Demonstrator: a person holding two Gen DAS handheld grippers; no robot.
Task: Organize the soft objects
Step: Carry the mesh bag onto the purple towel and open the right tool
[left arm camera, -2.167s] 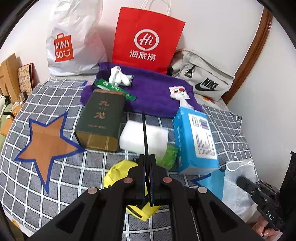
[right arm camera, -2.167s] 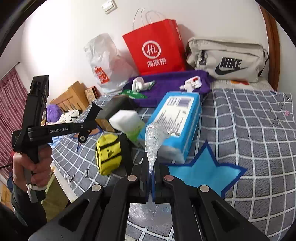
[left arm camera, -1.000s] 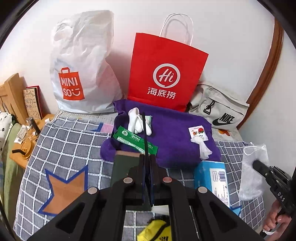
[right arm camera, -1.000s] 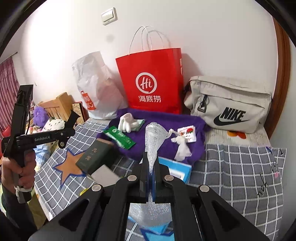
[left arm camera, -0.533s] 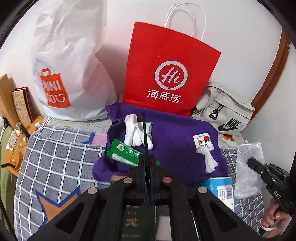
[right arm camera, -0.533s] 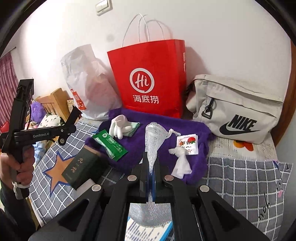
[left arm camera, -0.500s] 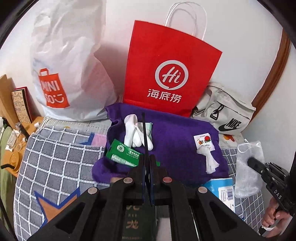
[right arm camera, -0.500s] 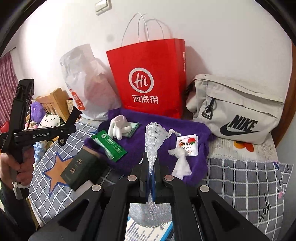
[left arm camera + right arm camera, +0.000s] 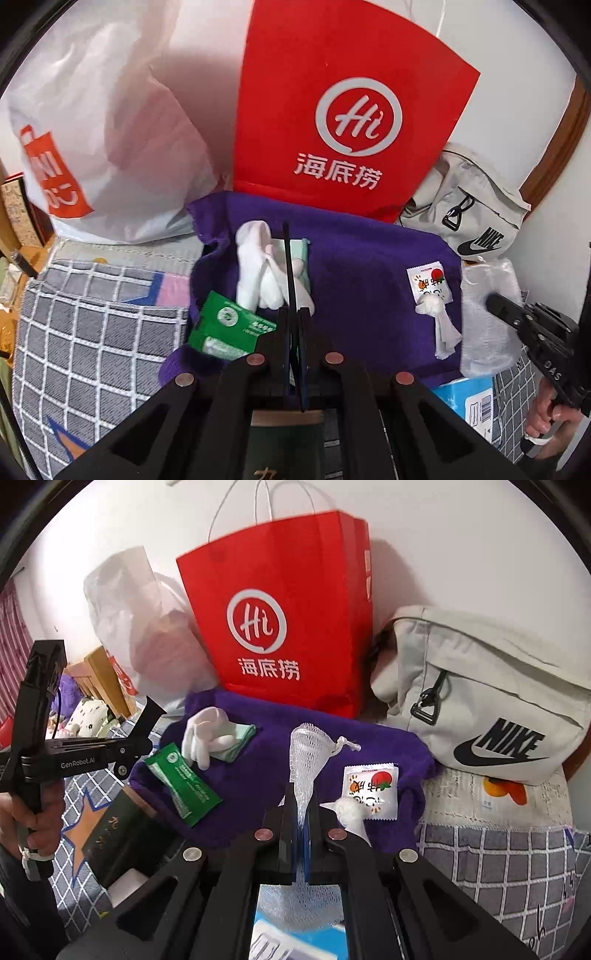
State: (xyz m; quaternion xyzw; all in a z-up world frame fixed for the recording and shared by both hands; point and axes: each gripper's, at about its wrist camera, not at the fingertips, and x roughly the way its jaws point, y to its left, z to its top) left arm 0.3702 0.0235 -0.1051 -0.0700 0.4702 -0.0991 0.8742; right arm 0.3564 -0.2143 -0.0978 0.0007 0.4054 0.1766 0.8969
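Bed surface, grey checked cover (image 9: 509,853), crowded along the wall. Purple towel (image 9: 369,266) spread flat near the wall; its far edge runs under the red paper bag (image 9: 332,110), its left edge bunches just beside the white plastic bag (image 9: 103,129), its right edge ends near the grey Nike bag (image 9: 480,686). On the towel: white gloves (image 9: 255,266) lying on a pale green cloth (image 9: 240,740) at the left, a green sachet (image 9: 183,779) overhanging the near-left edge, a small printed packet (image 9: 371,790) with a crumpled white wipe (image 9: 441,325) toward the right. Bare purple strip open in the middle, between gloves and packet. Right gripper (image 9: 301,812): fingers closed tight on a white mesh pouch (image 9: 306,760), pouch pinched at its neck, one end standing up past the fingertips over the middle of the towel, the other end hanging below the jaws above a blue tissue pack (image 9: 469,398). Left gripper (image 9: 293,332): fingers pressed together, a thin dark strip sticking out forward between them; cannot tell what it is. It is over the towel's near edge, tips in line with the gloves. Dark green tin (image 9: 110,834) just off the towel's near-left corner, below the left gripper. Open cover to the right of the towel, below the Nike bag.
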